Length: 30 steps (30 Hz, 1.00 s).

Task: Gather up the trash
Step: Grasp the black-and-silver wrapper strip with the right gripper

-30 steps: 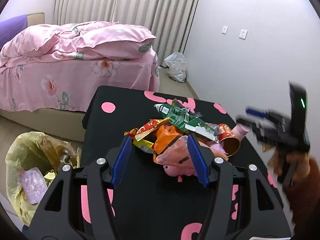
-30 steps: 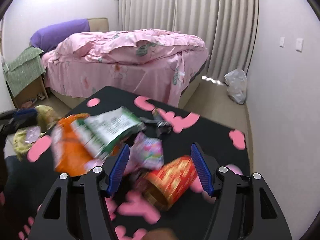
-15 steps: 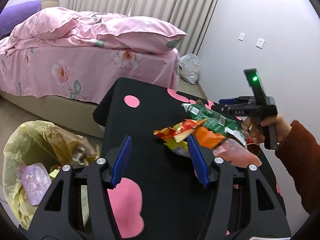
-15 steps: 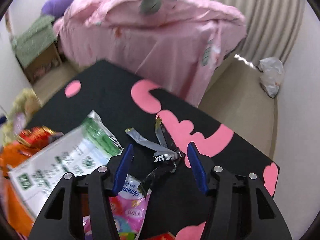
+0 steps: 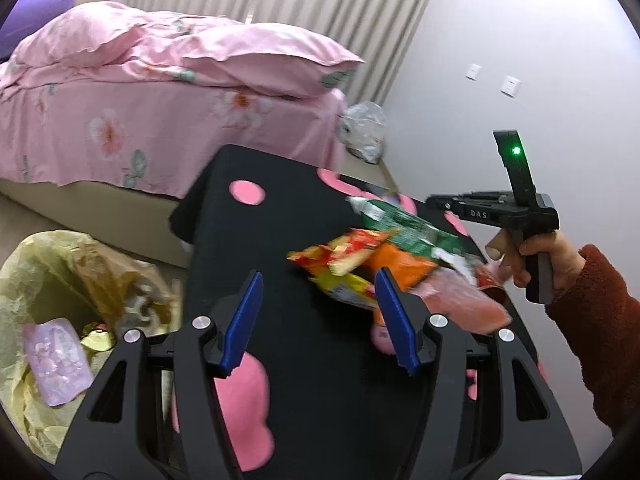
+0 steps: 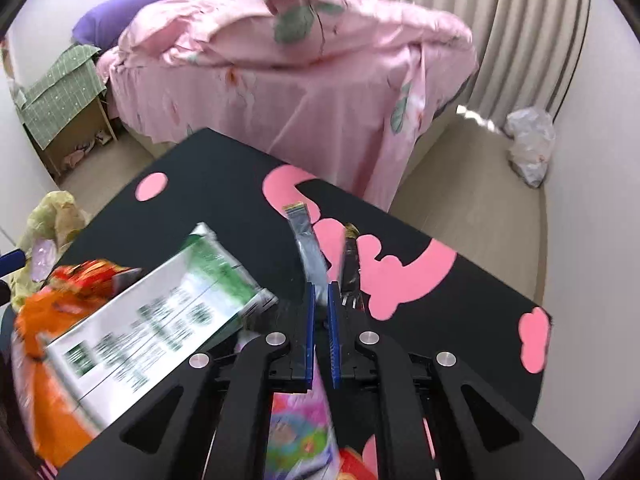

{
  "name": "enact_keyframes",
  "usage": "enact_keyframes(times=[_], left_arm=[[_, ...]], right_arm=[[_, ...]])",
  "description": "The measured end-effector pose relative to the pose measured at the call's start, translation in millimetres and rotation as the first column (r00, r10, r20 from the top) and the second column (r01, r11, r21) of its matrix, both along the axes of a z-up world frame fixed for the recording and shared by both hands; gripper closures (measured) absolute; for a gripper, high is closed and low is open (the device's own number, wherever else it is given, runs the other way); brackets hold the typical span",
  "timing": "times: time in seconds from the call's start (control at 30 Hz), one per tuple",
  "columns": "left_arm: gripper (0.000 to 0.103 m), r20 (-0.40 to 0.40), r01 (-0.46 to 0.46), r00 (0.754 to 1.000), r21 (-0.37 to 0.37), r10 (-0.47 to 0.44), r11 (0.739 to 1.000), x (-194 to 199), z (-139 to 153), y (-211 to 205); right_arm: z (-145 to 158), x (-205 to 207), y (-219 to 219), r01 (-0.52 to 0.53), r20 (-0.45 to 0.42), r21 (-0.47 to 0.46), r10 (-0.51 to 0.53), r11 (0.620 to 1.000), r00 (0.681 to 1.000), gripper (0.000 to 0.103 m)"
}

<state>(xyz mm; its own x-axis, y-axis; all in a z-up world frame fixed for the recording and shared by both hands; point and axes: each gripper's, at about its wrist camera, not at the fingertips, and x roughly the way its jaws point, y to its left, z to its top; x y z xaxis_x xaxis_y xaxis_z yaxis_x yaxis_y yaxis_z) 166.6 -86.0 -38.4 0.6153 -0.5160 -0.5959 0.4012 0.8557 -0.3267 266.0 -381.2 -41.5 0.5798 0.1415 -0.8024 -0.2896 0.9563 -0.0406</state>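
Note:
A pile of snack wrappers (image 5: 392, 256) lies on the black table with pink spots (image 5: 304, 216). My left gripper (image 5: 320, 320) is open and empty, low over the table just left of the pile. My right gripper (image 6: 322, 296) is shut on a grey-silver wrapper strip (image 6: 306, 240) at the far side of the pile; a second dark strip (image 6: 350, 260) lies beside it. A green-and-white packet (image 6: 160, 312) and orange bag (image 6: 44, 360) lie to its left. The right gripper (image 5: 480, 204) also shows in the left wrist view.
A bin lined with a yellow bag (image 5: 52, 304), holding trash, stands on the floor left of the table. A pink bed (image 5: 160, 92) is behind. A white plastic bag (image 6: 528, 144) lies on the floor by the curtain and wall.
My right gripper has closed from open onto the grey wrapper strip. My left gripper has stayed open and shifted slightly left of the pile.

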Motion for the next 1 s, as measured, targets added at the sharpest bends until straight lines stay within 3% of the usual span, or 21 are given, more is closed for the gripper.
enact_keyframes(times=[0.23, 0.3, 0.33, 0.37, 0.5, 0.73, 0.87, 1.0], left_arm=[[0.047, 0.031, 0.045, 0.999, 0.006, -0.045, 0.999, -12.6, 15.9, -21.8], [0.047, 0.038, 0.040, 0.998, 0.017, -0.041, 0.999, -13.7, 18.6, -22.0], [0.047, 0.039, 0.039, 0.998, 0.020, -0.039, 0.999, -14.0, 19.4, -21.0], [0.047, 0.040, 0.035, 0.999, 0.024, -0.036, 0.999, -14.0, 20.0, -19.3], [0.047, 0.040, 0.014, 0.999, 0.040, -0.016, 0.999, -11.7, 16.1, -8.5], [0.047, -0.018, -0.031, 0.999, 0.016, 0.031, 0.999, 1.2, -5.4, 11.0], [0.047, -0.033, -0.037, 0.999, 0.007, 0.038, 0.999, 3.8, -12.7, 15.4], [0.047, -0.040, -0.028, 0.999, -0.009, 0.028, 1.000, 2.2, -14.1, 14.5]], right_arm=[[13.1, -17.0, -2.2, -0.041, 0.069, 0.007, 0.040, 0.999, 0.997, 0.095], [5.6, -5.4, 2.2, -0.093, 0.049, -0.008, 0.093, 0.996, 0.994, 0.084], [0.9, -0.6, 3.0, -0.114, 0.033, -0.017, 0.114, 0.993, 0.993, 0.063], [-6.6, 7.4, 4.8, -0.125, 0.008, -0.035, 0.125, 0.992, 0.992, 0.057], [-33.1, 38.5, -4.0, -0.077, -0.088, -0.028, 0.074, 0.997, 0.993, 0.057], [-58.9, 69.5, -17.3, 0.001, -0.218, 0.122, 0.026, 0.993, 0.976, 0.057], [-49.2, 62.2, -9.4, -0.020, -0.150, 0.051, 0.027, 0.999, 0.988, 0.080], [-28.0, 41.9, -11.9, -0.002, -0.080, 0.064, 0.007, 0.998, 0.997, 0.084]])
